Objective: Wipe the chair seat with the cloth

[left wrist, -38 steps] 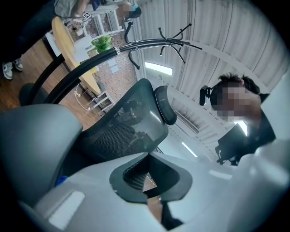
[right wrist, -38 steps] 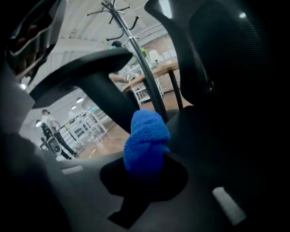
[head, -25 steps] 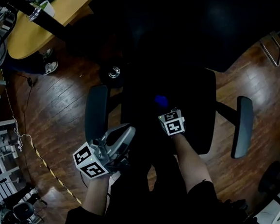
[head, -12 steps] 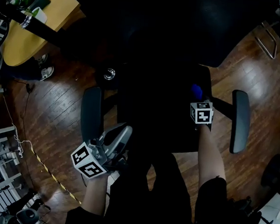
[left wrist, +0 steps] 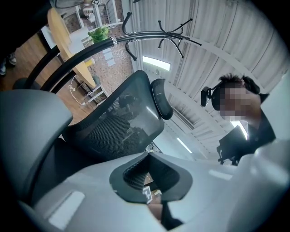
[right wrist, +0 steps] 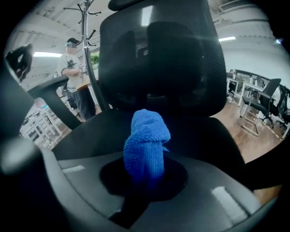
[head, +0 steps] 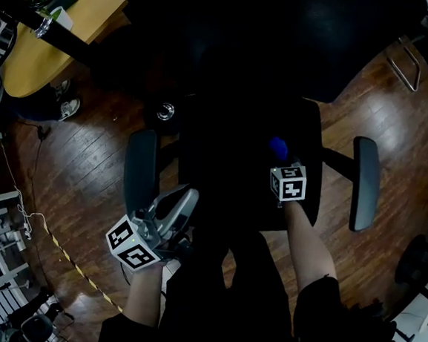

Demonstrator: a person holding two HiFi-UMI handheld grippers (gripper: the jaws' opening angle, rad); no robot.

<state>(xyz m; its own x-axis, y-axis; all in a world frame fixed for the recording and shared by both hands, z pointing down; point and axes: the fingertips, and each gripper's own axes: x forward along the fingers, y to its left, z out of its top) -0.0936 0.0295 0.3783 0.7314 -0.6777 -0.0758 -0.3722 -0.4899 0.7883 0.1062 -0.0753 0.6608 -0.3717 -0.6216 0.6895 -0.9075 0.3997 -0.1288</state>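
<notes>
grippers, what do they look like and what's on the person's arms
Both the left gripper and the right gripper are grey moulded shells. Each carries a white cube printed with black square markers. The person wears dark short sleeves.

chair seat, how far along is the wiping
Done: the cloth is picked up and pinched in the right gripper. In hand: that gripper holds the cloth over the right part of the seat. Left: the seat is too dark to show which parts have been wiped, so I cannot tell how much remains. The left gripper holds nothing and sits by the left armrest.
</notes>
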